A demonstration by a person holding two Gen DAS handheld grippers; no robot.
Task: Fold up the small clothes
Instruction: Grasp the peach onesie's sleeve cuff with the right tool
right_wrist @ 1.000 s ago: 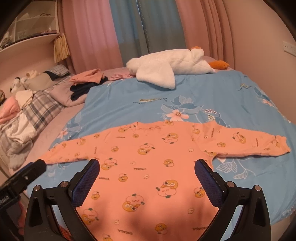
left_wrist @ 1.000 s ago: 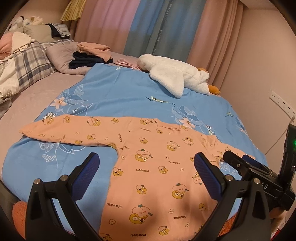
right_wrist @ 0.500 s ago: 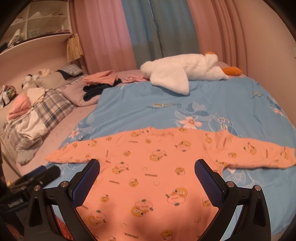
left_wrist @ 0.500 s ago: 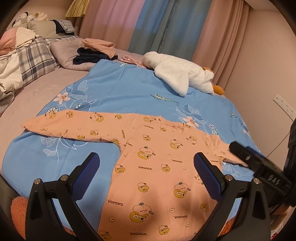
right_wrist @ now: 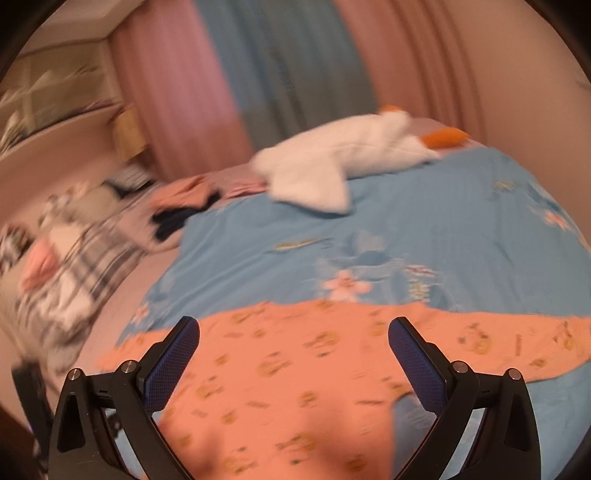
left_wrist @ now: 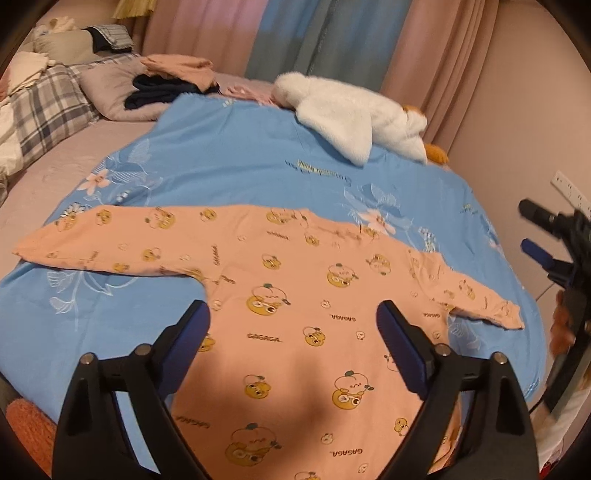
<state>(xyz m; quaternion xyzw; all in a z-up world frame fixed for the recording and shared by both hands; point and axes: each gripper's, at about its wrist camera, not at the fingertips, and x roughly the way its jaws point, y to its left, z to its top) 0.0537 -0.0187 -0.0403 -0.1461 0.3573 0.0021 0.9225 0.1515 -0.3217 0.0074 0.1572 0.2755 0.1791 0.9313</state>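
**Orange shirt spread flat on a blue quilt, both grippers above it with nothing held**

A bed fills the scene, covered by a smooth blue quilt (left_wrist: 229, 166) printed with pale flowers and leaves. Beyond its left edge lies a bare mauve sheet (left_wrist: 74, 155), then a checked blanket (left_wrist: 48, 107) and a grey pillow (left_wrist: 107, 88) with a small pile of folded clothes (left_wrist: 173, 79) on it, peach over dark navy. A fluffy white goose toy (left_wrist: 354, 118) with an orange beak lies across the far side of the quilt. Behind the bed hang long pink and blue-grey curtains (left_wrist: 314, 33). A plain wall on the right carries a white socket (left_wrist: 570, 190).

The shirt (left_wrist: 295, 325) is soft orange knit, printed with small yellow cartoon faces and short words. It lies flat on the near part of the quilt, both long sleeves stretched out to the sides.

The left gripper (left_wrist: 293, 325) hovers over the body of the shirt; its black arms end in blue textured pads, which stand apart and are closing, with nothing pressed between them. The right gripper (right_wrist: 293, 338), seen in a blurred view, is spread wide above the shirt and holds nothing.
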